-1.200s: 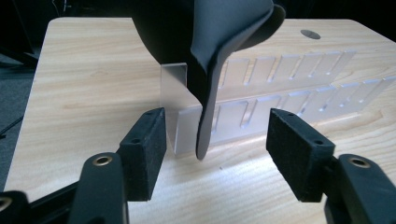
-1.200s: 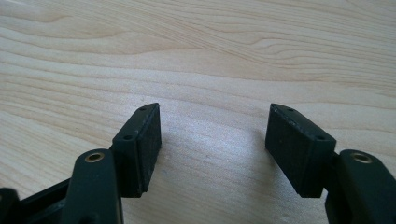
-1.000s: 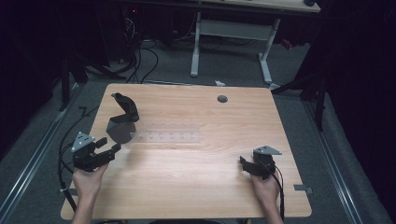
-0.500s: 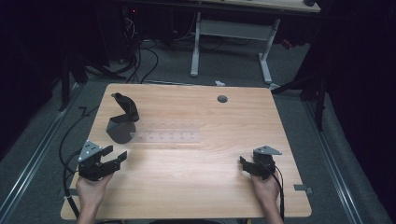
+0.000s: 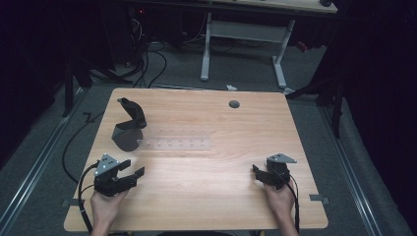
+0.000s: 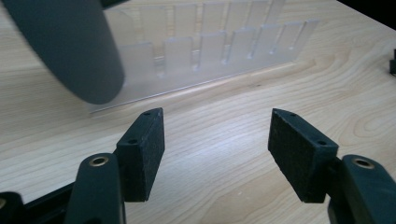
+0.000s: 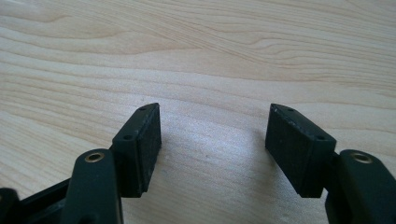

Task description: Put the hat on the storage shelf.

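A dark grey stand with a round base and a curved arm [image 5: 129, 127] sits on the left half of the wooden table [image 5: 206, 196]. Its round base [image 6: 70, 46] looms close at the upper left of the left gripper view. A clear plastic rack with slots [image 5: 174, 144] lies flat beside that base, toward the table's middle, and the clear rack [image 6: 219, 51] stretches across the wood ahead of the left jaws. My left gripper [image 5: 134, 173] rests open near the front left edge, nothing between its pads. My right gripper [image 5: 256, 172] rests open at the front right, over bare wood [image 7: 210, 60].
A round cable hole [image 5: 234, 104] sits near the table's far edge. Beyond the table stand a white desk frame [image 5: 243, 44] and loose cables [image 5: 147, 59] on the grey floor. A cable trails from the left gripper off the table's front left corner.
My left gripper has drawn back from beside the stand toward the front left edge of the table. The right gripper has stayed where it was.
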`<act>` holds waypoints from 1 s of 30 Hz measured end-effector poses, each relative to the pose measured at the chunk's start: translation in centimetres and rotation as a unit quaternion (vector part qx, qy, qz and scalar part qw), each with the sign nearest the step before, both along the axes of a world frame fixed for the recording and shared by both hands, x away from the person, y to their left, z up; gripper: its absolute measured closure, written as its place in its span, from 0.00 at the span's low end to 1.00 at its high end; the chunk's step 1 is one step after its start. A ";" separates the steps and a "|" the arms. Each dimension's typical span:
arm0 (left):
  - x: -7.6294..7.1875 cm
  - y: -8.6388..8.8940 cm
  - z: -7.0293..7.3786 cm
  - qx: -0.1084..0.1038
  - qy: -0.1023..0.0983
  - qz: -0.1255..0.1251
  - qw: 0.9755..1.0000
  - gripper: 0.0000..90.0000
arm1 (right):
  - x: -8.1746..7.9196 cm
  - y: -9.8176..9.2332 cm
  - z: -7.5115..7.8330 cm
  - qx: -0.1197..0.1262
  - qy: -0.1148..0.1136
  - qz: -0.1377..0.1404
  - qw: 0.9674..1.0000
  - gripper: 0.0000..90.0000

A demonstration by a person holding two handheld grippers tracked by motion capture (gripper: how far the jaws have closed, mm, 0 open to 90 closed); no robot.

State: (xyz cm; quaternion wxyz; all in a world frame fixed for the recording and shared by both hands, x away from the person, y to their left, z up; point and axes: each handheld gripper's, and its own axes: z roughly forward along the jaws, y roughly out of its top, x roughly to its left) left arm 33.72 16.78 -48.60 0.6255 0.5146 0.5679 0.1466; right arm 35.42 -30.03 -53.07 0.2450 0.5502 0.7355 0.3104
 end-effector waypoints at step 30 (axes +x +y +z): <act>1.7 -6.1 -4.6 0.072 0.021 -0.045 0.996 0.43 | 0.0 0.0 0.0 0.000 0.000 -0.001 1.000 0.40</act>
